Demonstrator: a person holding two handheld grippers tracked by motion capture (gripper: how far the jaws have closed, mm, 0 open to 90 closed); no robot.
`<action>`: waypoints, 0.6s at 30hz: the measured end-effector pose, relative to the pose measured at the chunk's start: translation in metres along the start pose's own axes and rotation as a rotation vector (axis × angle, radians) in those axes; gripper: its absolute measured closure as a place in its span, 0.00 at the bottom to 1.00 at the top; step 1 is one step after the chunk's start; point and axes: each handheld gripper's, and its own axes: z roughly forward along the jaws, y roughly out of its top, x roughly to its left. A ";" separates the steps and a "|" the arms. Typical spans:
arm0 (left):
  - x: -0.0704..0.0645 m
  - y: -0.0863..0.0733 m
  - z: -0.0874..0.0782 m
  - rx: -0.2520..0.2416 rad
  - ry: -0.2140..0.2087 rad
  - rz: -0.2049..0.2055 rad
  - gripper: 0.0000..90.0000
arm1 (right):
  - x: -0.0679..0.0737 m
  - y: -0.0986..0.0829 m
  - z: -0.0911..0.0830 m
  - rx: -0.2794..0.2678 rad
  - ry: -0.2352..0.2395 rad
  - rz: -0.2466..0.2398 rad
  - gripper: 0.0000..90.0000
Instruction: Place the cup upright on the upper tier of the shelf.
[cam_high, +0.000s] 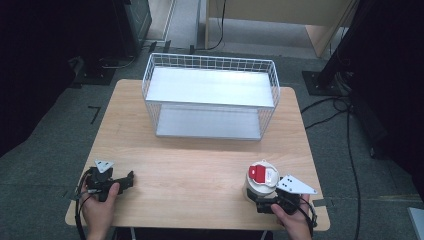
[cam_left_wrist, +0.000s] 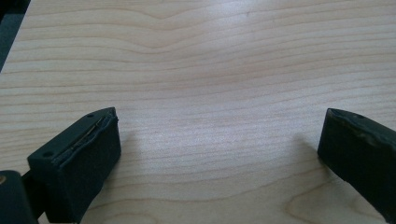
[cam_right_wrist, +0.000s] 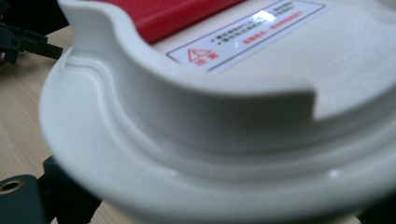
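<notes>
The right gripper (cam_high: 265, 204) closes around the white cylindrical canister with a red-and-white lid (cam_high: 262, 179), which sits between its fingers, not yet lifted off the wooden table (cam_high: 200, 170). The left gripper (cam_high: 125, 180) rests wide open and empty. The white wire two-tier shelf (cam_high: 210, 95) beyond the fingertips holds nothing, so placing probably remains.

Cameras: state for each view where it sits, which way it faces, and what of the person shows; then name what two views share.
High view: above the person's side, looking forward and down on the table and wire rack; both hands show, with the left hand-held gripper.
Left gripper view: rides that gripper, looking along its spread jaws at bare wood.
Right gripper view: rides the right hand-held gripper, pressed close to the white canister.
Shared: the canister's red-and-white lid appears in the high and right gripper views.
</notes>
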 end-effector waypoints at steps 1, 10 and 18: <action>0.000 0.000 0.000 0.000 0.000 0.000 0.00 | -0.001 0.000 0.003 -0.004 0.008 0.016 0.04; 0.000 0.000 0.000 0.000 0.000 0.000 0.00 | 0.002 0.001 0.008 -0.022 -0.005 0.023 0.04; 0.000 0.000 0.000 0.000 0.000 0.000 0.00 | 0.006 0.002 0.012 -0.012 -0.035 0.038 0.03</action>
